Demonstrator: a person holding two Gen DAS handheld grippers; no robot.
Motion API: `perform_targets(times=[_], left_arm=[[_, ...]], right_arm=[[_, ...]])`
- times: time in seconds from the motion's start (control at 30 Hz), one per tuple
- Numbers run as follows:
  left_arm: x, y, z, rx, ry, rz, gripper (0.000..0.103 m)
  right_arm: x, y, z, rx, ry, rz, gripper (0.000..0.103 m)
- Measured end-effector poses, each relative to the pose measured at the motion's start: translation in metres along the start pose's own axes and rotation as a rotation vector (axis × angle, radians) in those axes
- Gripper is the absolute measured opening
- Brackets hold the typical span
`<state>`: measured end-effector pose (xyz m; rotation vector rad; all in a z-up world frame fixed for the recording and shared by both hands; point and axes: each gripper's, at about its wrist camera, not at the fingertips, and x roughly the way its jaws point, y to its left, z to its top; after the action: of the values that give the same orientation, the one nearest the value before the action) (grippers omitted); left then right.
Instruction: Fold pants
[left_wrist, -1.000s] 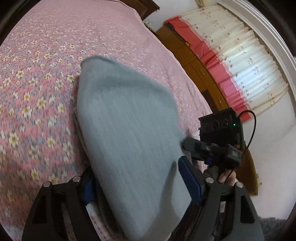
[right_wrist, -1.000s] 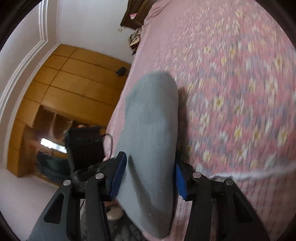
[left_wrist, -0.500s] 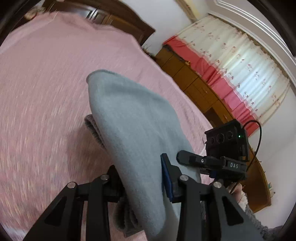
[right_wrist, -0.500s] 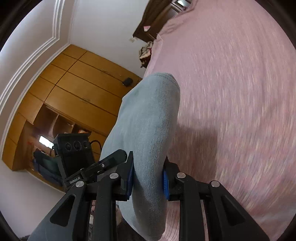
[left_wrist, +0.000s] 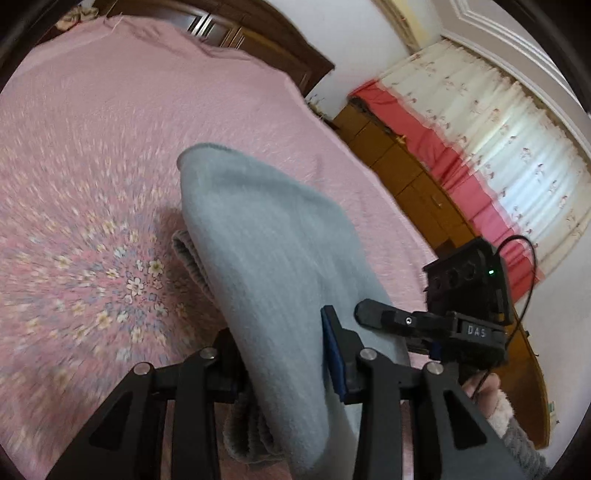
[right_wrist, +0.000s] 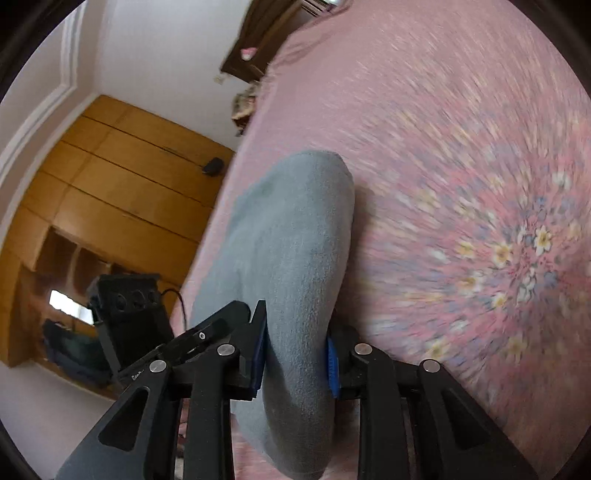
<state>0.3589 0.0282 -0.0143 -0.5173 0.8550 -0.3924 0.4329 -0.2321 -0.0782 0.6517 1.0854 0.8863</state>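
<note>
The grey-blue pants are folded into a thick bundle and held up over the pink floral bed. My left gripper is shut on one side of the bundle. My right gripper is shut on the other side, where the pants rise between its blue pads. The right gripper also shows at the right of the left wrist view, and the left gripper at the left of the right wrist view. A ribbed waistband edge hangs below the fold.
The pink flowered bedspread fills the area ahead, also in the right wrist view. A dark wooden headboard is at the far end. Wooden cabinets and red-and-white curtains line the room's sides.
Both grippers closed on the pants and lifted the folded bundle, carrying it forward over the bed. The views are blurred by motion.
</note>
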Motion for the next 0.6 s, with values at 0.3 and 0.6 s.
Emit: perform_targets(times=[0.3, 0.6], left_arm=[[0.018, 0.030, -0.024, 0.013, -0.027, -0.048, 0.044], [0.019, 0.028, -0.026, 0.009, -0.029, -0.056, 0.044]], right_arm=[[-0.010, -0.018, -0.021, -0.038, -0.057, 0.087, 0.025], [-0.007, -0.008, -0.014, -0.041, -0.064, 0.063, 0.025]])
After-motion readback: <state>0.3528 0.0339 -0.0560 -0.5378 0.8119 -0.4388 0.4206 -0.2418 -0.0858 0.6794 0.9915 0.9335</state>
